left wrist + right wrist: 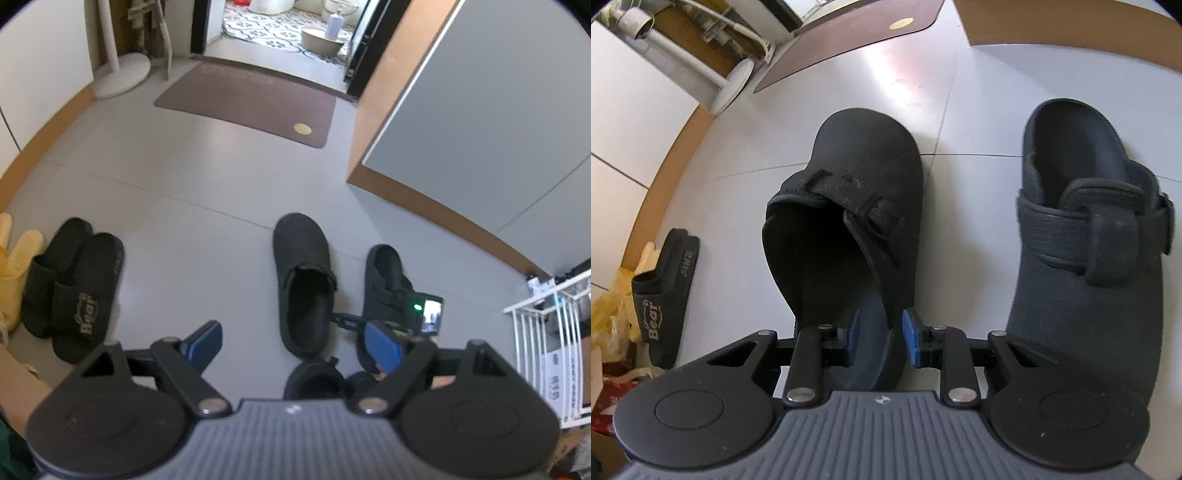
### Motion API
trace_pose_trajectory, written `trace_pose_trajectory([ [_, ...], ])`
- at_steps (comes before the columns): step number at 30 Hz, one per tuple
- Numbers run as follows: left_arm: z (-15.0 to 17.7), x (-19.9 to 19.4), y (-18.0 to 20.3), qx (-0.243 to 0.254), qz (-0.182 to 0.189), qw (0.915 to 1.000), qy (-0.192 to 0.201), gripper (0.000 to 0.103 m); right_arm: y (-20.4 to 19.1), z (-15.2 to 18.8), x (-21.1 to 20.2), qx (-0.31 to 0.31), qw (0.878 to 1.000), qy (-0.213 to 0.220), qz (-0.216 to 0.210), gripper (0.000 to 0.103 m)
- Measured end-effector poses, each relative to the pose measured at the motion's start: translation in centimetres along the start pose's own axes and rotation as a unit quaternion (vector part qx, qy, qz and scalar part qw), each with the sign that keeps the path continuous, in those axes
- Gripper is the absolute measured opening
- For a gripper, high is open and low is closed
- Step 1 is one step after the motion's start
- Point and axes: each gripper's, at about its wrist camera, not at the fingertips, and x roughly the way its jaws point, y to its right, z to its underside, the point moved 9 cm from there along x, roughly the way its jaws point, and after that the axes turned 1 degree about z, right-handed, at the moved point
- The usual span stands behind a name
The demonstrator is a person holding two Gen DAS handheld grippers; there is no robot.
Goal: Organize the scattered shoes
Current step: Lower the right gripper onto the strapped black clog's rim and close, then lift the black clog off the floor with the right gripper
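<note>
Right gripper (878, 338): nearest to us in the right wrist view, its blue pads pinch the right-hand side wall of the left clog (846, 221) at the heel, one pad inside the shoe and one outside.
Left gripper (291, 345): we see it spread wide above the floor, nothing between its pads.
Clog pair: the left clog points away from us; the right clog (1086, 236) stands just beside it, apart, pointing the opposite way (strap and buckle towards us).
Slides: a black pair of slides (74, 288) marked "Bear" lies well to the left near the wall, the two touching side by side, with yellow slippers (14, 266) beside them.
Floor (192, 177): we stand on pale grey, glossy tiles with thin joints; an orange-brown skirting runs along the white walls.
Right side: a white wire rack (546, 332) at the edge, then a grey cabinet (480, 110).
Mid room: a brown mat (247, 99) with a yellow round mark lies before a doorway.
Far end: a white stand base (122, 74) by the left wall; beyond the doorway we make out patterned tiles and a basin (323, 42).
</note>
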Motion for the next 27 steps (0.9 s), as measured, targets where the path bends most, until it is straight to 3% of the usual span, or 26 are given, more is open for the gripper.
trace_pose_trajectory([
  [3,0.3,0.3,-0.2,-0.005,0.002,1.0000,-0.008,0.087,0.1,0.0,0.6,-0.003,1.000,-0.001,0.011,0.008],
  [4,0.3,0.3,-0.3,-0.007,0.002,0.9999,-0.011,0.087,0.2,0.0,0.7,-0.006,1.000,0.001,0.015,0.008],
  [13,0.6,0.7,0.2,-0.001,0.008,0.9998,-0.020,0.087,1.4,-0.8,0.3,-0.012,0.999,0.013,0.044,0.007],
  [22,1.0,1.7,0.3,0.005,-0.013,0.9995,-0.028,0.087,4.1,-2.7,-1.0,0.014,0.996,0.047,0.071,0.006],
  [27,1.1,2.0,0.1,0.001,-0.017,0.9994,-0.029,0.087,4.9,-3.5,-2.4,0.047,0.995,0.072,0.054,0.007],
])
